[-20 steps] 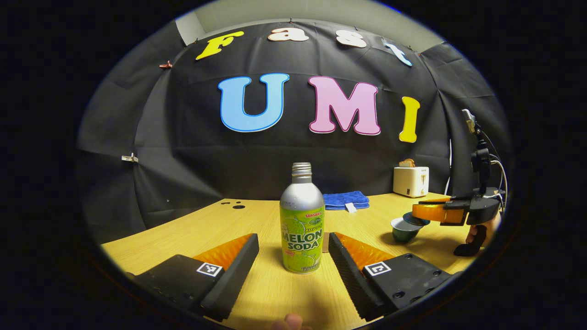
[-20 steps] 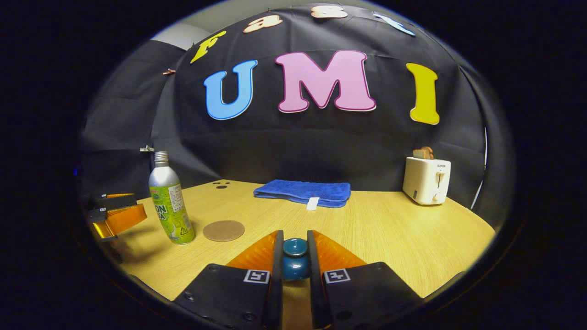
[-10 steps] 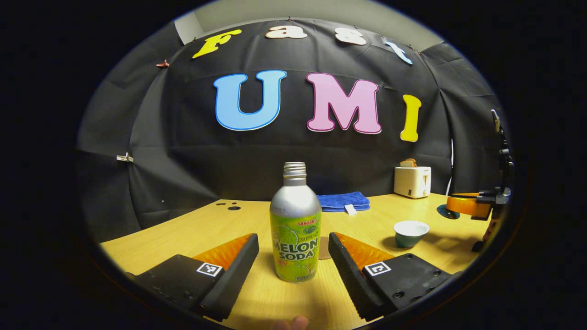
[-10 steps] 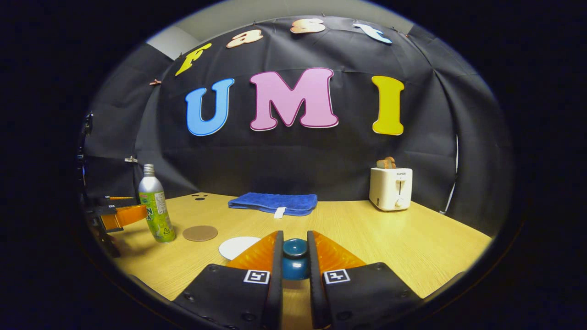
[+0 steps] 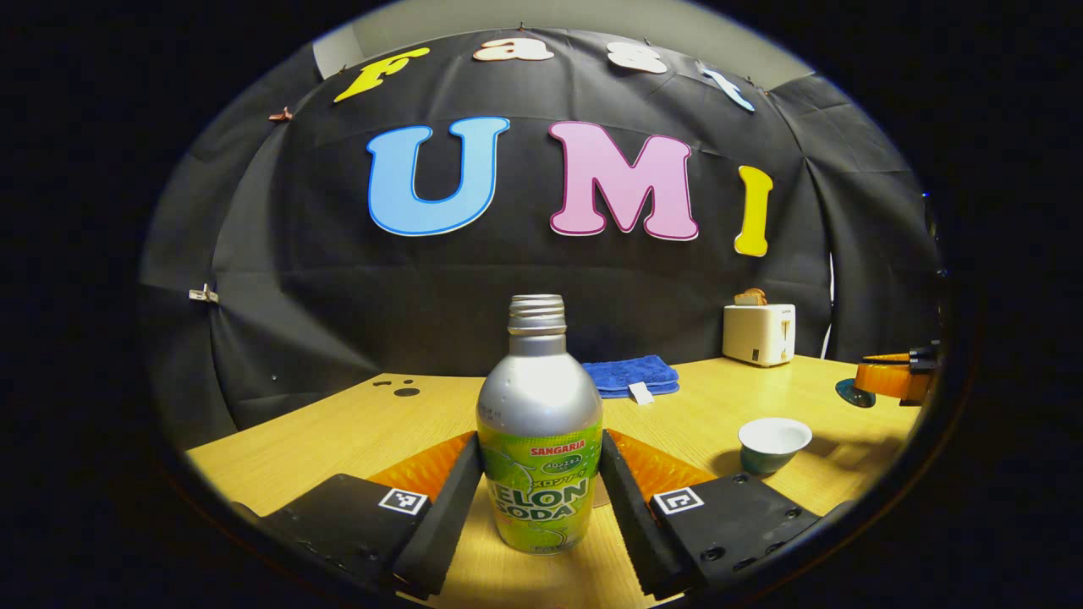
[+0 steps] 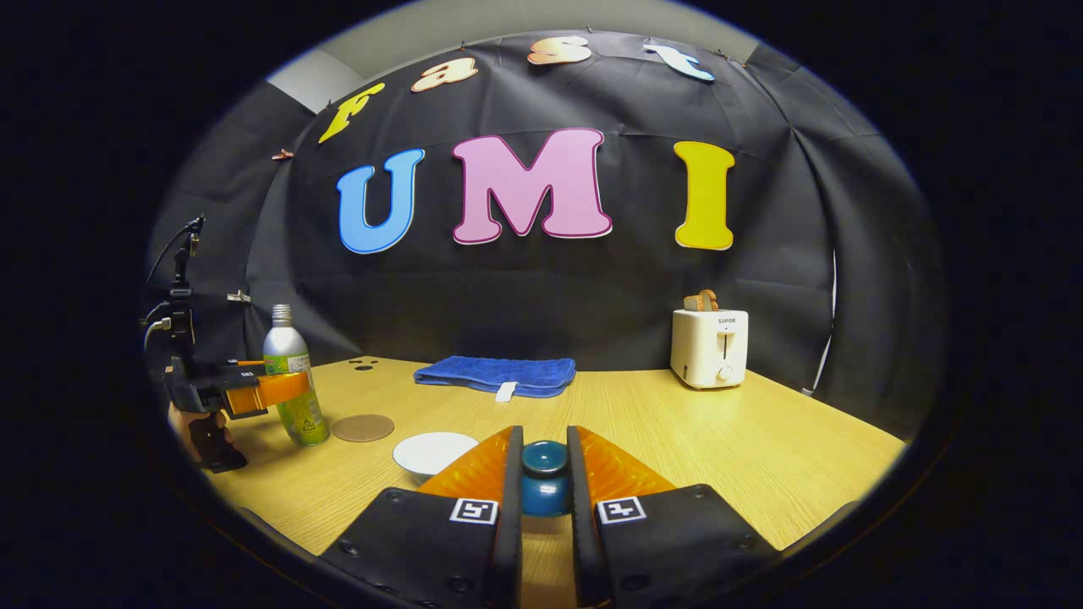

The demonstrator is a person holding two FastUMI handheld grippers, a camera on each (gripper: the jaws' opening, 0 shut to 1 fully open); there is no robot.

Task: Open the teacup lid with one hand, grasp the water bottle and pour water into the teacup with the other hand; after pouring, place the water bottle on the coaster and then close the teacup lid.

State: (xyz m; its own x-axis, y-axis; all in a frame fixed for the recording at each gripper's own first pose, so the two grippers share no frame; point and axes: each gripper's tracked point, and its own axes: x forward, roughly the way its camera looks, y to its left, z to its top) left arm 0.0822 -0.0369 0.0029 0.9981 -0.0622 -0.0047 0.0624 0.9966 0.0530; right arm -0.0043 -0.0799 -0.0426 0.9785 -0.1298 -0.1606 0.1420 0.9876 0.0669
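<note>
My left claw advanced, fingers now flanking water bottle, contact unclear; right claw grips teacup lid. Next: squeeze, lift, pour into teacup.

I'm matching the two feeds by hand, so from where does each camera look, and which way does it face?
Left gripper view: rides the left gripper, low over the table, facing the booth wall; its own two fingers flank the bottle.
Right gripper view: rides the right gripper, facing the same wall; its own fingers pinch the teacup lid, and the other gripper with a hand shows far left.
Shared: bottle, open teacup, blue towel, toaster.
</note>
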